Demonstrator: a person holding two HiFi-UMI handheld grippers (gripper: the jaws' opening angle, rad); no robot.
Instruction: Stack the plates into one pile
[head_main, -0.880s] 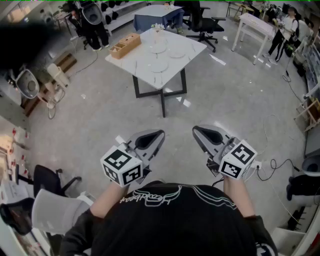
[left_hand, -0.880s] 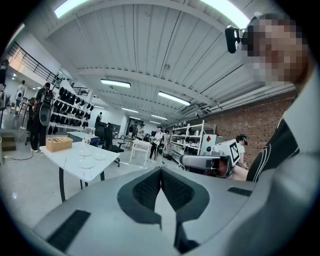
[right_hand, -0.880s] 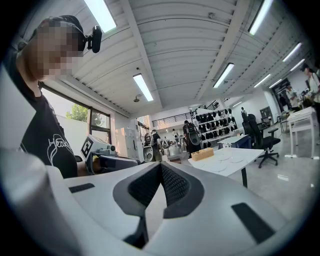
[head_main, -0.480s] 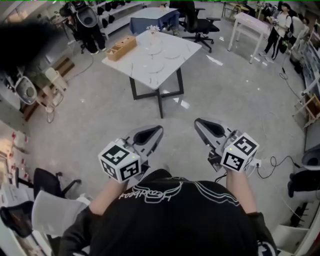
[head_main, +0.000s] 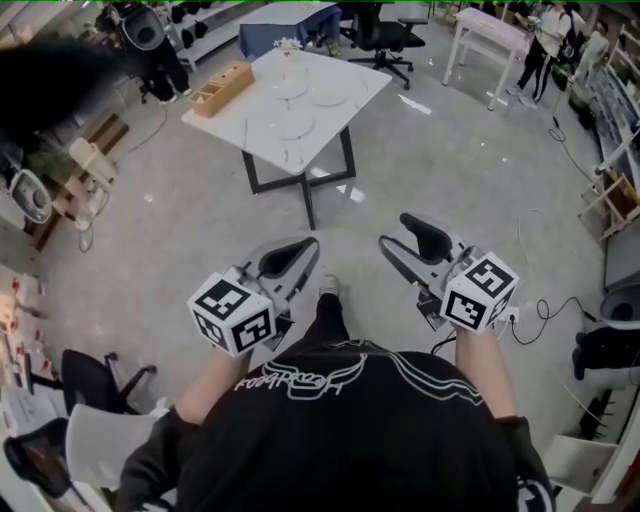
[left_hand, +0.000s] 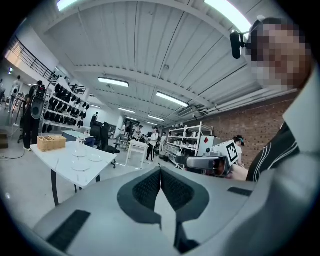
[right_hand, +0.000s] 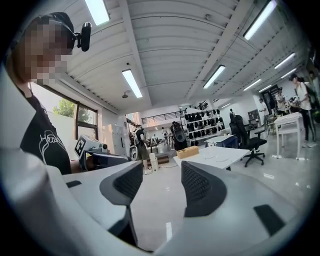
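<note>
Separating the table (head_main: 240, 125) from both hand-held grippers, bare floor (head_main: 430, 160) is seen. A wooden box (head_main: 222, 88) sits at the table's left edge. Pale, flat plates (head_main: 293, 127) are spread unstacked across the table. The left hand-held gripper (head_main: 303, 248) is closed and empty, and the right hand-held gripper (head_main: 395, 232) is held wide and empty. Compared with before, the table is seen shifted leftward.

Compared with the earlier head views, we see the table (head_main: 235, 115) shifted toward the upper left. A leg (head_main: 330, 320) and shoe (head_main: 327, 287) have appeared between the left gripper (head_main: 310, 243) and the right gripper (head_main: 393, 230), whose jaws, formerly together, have parted, empty.
</note>
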